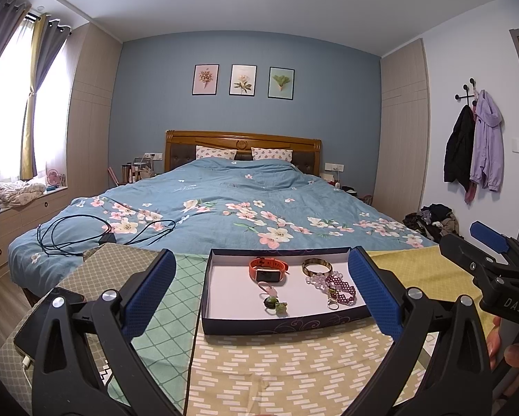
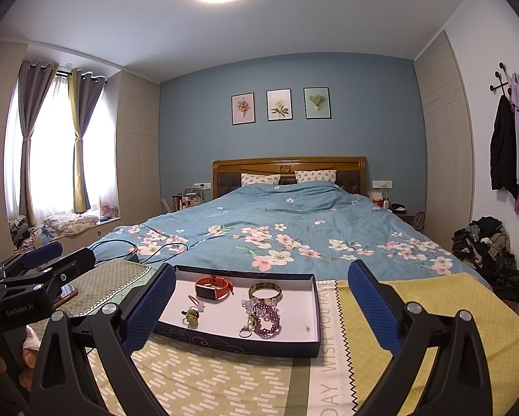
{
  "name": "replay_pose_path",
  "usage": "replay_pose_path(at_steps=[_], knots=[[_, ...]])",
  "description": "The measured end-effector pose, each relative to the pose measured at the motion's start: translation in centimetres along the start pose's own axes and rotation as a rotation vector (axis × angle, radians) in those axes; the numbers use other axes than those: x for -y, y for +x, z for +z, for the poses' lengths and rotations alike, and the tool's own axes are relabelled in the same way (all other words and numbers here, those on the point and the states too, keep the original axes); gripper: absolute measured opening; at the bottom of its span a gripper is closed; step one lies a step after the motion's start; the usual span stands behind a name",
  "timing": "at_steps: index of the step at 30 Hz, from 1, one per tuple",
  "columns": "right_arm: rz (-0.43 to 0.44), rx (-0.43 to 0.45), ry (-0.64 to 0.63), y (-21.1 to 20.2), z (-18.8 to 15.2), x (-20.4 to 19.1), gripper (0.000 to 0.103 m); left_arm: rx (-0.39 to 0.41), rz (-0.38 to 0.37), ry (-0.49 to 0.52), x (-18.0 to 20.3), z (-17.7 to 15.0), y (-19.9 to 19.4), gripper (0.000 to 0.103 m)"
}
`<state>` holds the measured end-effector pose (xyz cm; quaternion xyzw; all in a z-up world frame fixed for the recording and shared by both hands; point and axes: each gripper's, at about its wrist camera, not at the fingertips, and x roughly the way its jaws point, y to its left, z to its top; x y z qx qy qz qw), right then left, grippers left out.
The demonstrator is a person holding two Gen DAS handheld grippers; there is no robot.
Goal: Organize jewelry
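Both grippers spread wide, nothing held — left gripper (image 1: 262,289) and right gripper (image 2: 261,308) both hover in front of the tray (image 2: 315,312), which sits on the patchwork cloth (image 2: 225,381) over the worktop at the foot of the bed (image 2: 294,215).

All the jewelry I can see lies inside the tray:
- orange-strap watch (image 2: 213,287) at 11 o'clock
- bangle (image 2: 264,292) at 1 o'clock
- bead bracelets (image 2: 264,317) in a tangled heap with a key ring (image 2: 244,331), centre to 5 o'clock
- green charm (image 2: 191,315) at 8 o'clock, pink clip (image 2: 194,301) just beside it
- tiny stud (image 2: 307,328) at 4 o'clock, too small to identify

This fits pieces gathered but unsorted, or a job already finished — can't tell which.

If sorting goes on: the bead heap is the risk; beads snag the key ring, so pinch one strand at its edge and lift slowly. The bangle lies flat — take it across the rim.

Readable text: "DAS" on the right gripper body in the left view, "CenRobot.AI" on the left gripper body in the right view. The cloth reads "WISH YOU HAVE", and a partial "DAY" nearer the camera.
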<state>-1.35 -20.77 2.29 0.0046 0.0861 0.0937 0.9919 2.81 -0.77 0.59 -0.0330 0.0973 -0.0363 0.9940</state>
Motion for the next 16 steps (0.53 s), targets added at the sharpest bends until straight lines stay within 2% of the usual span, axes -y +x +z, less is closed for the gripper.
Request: replay_pose_path(at_steps=[7, 11, 14, 16], knots=[[0.0, -0.002, 0.001, -0.1, 0.0, 0.0, 0.096, -0.007, -0.005, 0.005, -0.1, -0.1, 0.2, 0.098], [0.006, -0.02, -0.002, 0.3, 0.1, 0.3, 0.096, -0.053, -0.025, 0.001, -0.3, -0.4, 0.9, 0.098], [-0.012, -0.072, -0.005, 1.0, -0.2, 1.5, 0.096, -0.105, -0.024, -0.011, -0.7, -0.8, 1.9, 0.098], [-0.045, -0.165, -0.008, 2.3, -0.6, 3.4, 0.096, -0.144, -0.022, -0.018, -1.3, -1.1, 2.8, 0.098]])
